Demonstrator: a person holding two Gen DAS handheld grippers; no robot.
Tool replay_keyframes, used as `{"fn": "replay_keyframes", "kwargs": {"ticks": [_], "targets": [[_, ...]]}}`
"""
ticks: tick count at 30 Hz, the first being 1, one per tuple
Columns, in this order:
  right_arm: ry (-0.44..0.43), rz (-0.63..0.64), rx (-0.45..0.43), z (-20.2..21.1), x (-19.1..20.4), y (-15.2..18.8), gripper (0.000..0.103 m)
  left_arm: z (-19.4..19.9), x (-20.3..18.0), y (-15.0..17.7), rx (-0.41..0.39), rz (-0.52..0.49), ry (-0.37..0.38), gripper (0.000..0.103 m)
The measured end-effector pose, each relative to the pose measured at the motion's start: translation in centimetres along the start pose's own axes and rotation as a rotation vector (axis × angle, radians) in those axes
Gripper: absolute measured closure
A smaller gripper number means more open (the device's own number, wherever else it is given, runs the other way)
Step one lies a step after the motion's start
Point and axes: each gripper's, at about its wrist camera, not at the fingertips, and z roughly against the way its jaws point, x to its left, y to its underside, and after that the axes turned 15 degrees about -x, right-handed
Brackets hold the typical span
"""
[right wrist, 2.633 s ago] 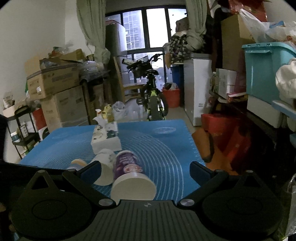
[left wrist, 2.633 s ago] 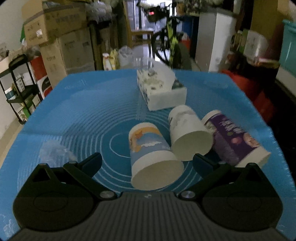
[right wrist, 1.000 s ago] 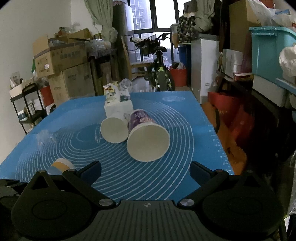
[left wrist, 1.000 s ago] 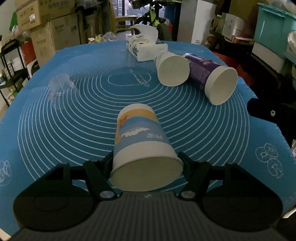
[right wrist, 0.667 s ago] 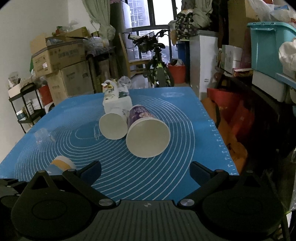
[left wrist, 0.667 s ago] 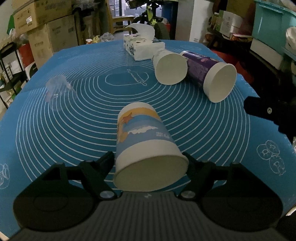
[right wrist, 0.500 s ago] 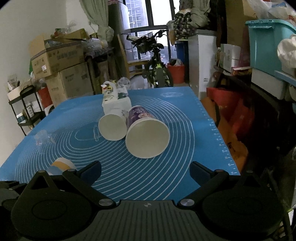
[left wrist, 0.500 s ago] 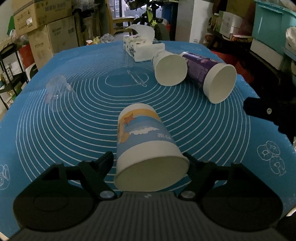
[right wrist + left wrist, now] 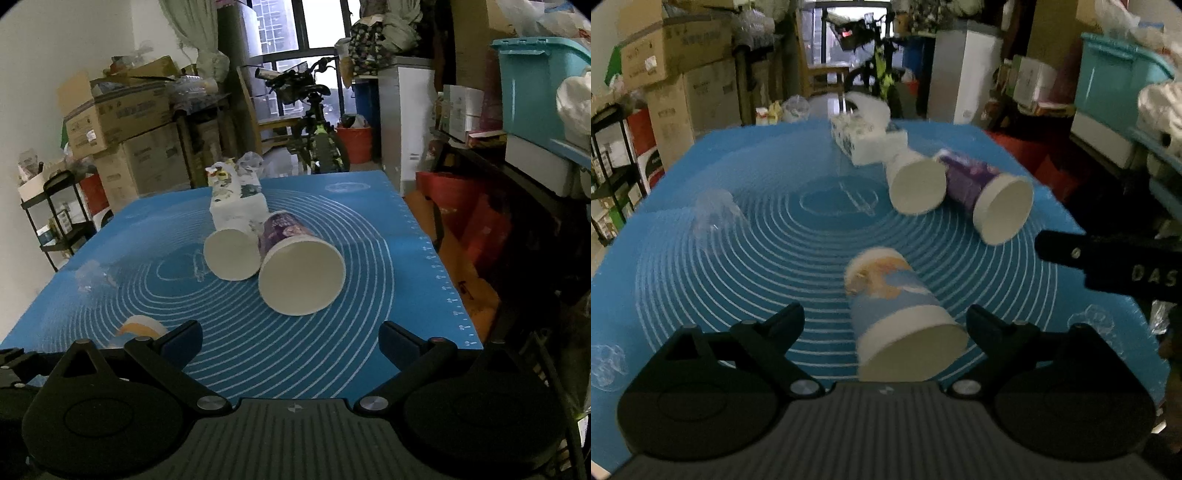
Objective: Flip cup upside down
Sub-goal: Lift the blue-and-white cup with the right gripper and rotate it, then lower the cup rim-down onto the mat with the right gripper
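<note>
A blue and orange paper cup (image 9: 894,306) lies on its side on the blue mat (image 9: 775,229), mouth toward me, between the fingers of my left gripper (image 9: 886,321). The jaws stand wide apart and do not touch it. Its base shows in the right wrist view (image 9: 138,326). A white cup (image 9: 916,184) (image 9: 232,253) and a purple cup (image 9: 990,199) (image 9: 299,266) lie on their sides side by side further back. My right gripper (image 9: 291,338) is open and empty, near the mat's front edge, facing the purple cup.
A tissue box (image 9: 866,142) (image 9: 238,205) stands behind the two cups. A clear plastic cup (image 9: 714,214) (image 9: 90,277) sits at the left of the mat. The right gripper's finger (image 9: 1108,262) reaches in at the right. Boxes, a bicycle and bins surround the table.
My left gripper has opened and let go of the blue and orange cup, which now lies loose between the fingers. The left view has lifted and pulled back. The right gripper has barely moved.
</note>
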Motion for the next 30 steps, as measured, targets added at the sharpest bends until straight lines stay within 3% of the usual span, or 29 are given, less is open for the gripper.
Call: {"fn": "replay_keyframes", "kwargs": {"ticks": [5, 9, 13, 17, 24, 26, 30], "targets": [[-0.023, 0.010, -0.002, 0.3, 1.3, -1.1, 0.003, 1.7, 2.1, -1.7, -0.063, 0.022, -0.034, 0.006], [-0.075, 0.051, 0.057, -1.0, 3.5, -2.4, 0.003, 2.0, 4.7, -2.8, -0.083, 0.056, -0.081, 0.006], [-0.136, 0.050, 0.203, -4.1, 5.8, -3.2, 0.003, 1.1, 7.2, -2.6, -0.063, 0.042, -0.162, 0.006], [-0.133, 0.114, 0.385, -8.3, 7.8, -3.0, 0.004, -0.5, 9.1, -1.2, -0.011, 0.042, -0.219, 0.006], [-0.132, 0.191, 0.662, -13.4, 9.1, -1.5, 0.029, -1.6, 9.4, 0.0, 0.026, 0.016, -0.209, 0.006], [-0.129, 0.207, 0.687, -13.9, 9.2, -1.1, 0.040, -1.5, 9.2, 0.1, 0.021, 0.000, -0.203, 0.006], [-0.152, 0.257, 0.655, -13.6, 9.8, -1.3, 0.042, -1.4, 8.8, 0.4, 0.021, -0.011, -0.190, 0.006]]}}
